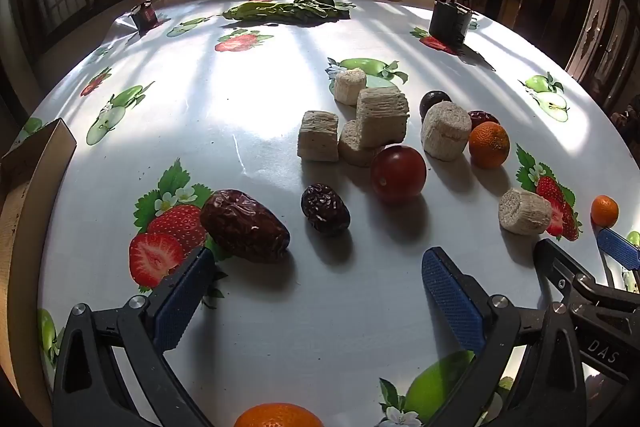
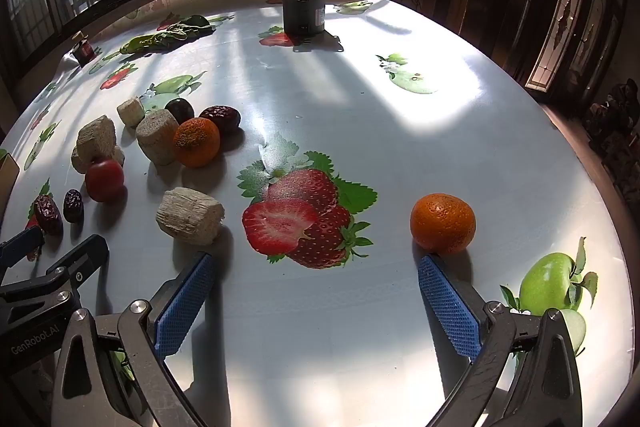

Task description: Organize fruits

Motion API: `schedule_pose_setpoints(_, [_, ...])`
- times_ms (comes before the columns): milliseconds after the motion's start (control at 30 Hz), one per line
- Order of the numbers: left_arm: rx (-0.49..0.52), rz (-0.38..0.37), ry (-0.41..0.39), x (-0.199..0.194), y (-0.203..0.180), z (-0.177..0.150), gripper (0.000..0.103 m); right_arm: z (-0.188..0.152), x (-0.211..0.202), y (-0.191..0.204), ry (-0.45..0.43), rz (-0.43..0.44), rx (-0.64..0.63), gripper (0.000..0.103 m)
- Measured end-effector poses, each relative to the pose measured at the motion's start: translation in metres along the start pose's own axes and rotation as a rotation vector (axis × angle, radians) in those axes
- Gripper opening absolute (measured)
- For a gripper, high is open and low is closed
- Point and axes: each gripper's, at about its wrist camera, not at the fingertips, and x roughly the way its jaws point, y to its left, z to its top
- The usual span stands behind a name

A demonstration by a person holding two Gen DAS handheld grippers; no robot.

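Observation:
My left gripper (image 1: 316, 267) is open and empty above the table; a big red date (image 1: 244, 225) lies just past its left finger and a smaller dark date (image 1: 325, 209) ahead between the fingers. Beyond are a red tomato (image 1: 398, 174), several pale sugarcane chunks (image 1: 382, 117), a tangerine (image 1: 489, 145) and a dark plum (image 1: 435, 101). My right gripper (image 2: 316, 267) is open and empty; a tangerine (image 2: 443, 223) sits just past its right fingertip and a cane chunk (image 2: 189, 214) past its left finger. Another tangerine (image 1: 278, 415) lies at the left view's bottom edge.
The table (image 1: 260, 99) has a white cloth printed with strawberries and apples. A dark motor-like can (image 2: 303, 11), green leaves (image 1: 288, 10) and a small jar (image 1: 145, 11) stand at the far side. A cardboard box (image 1: 28, 163) is at the left edge.

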Motion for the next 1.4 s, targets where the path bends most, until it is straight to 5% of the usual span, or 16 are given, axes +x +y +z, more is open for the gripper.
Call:
schedule_pose_setpoints(733, [0.110,-0.108,0.097,-0.016,0.002,-0.012,0.102,-0.006,-0.008,0.000,0.061,-0.022,0.037,0.102])
schedule_pose_setpoints(833, [0.055,-0.147,0.052,-0.034,0.014,-0.015,0.102,-0.005,-0.007,0.001,0.058,-0.031,0.047,0.102])
schedule_pose_setpoints(1067, [0.042,-0.090,-0.136,-0.092,0.041,-0.017,0.102,-0.004,-0.006,0.001,0.038,-0.036,0.057,0.102])
schedule_pose_setpoints(1233, [0.022,-0.092,-0.156,-0.107,0.056,-0.022,0.102,0.000,-0.005,0.001,0.080,-0.058,0.068,0.102])
schedule_pose_setpoints(1400, [0.021,-0.077,-0.173,-0.116,0.063,-0.030,0.102,-0.008,-0.045,0.017,-0.022,-0.055,0.065,0.102])
